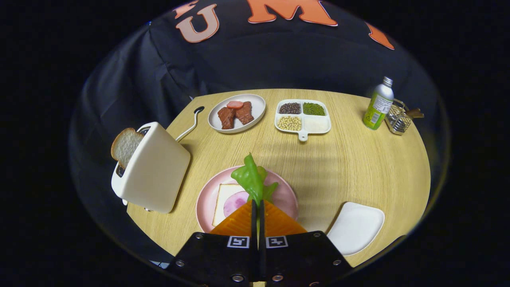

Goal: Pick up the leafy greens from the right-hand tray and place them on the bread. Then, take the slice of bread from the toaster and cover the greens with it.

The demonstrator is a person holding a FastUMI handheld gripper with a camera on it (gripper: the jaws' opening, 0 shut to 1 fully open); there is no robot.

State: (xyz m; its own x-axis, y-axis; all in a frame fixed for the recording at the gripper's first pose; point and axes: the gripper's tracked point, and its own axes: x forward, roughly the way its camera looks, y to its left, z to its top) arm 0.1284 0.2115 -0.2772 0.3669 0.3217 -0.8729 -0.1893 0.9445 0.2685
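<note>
While the leafy greens [252, 179] are pinched between the fingers [257, 207], they should be lowered flat onto the bread [224, 199] just ahead

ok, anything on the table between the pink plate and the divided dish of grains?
Bare wood in the gripper view. Only the tip of the leafy greens, clamped in the gripper, overlaps the stretch between pink plate and divided dish.

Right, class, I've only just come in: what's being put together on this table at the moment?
A sandwich is being built. The hand-held gripper is shut on the leafy greens, holding them above the pink plate, where a bread slice topped with ham waits. The white tray to the right lies bare. A second slice of bread sticks out of the toaster, not yet taken.
</note>
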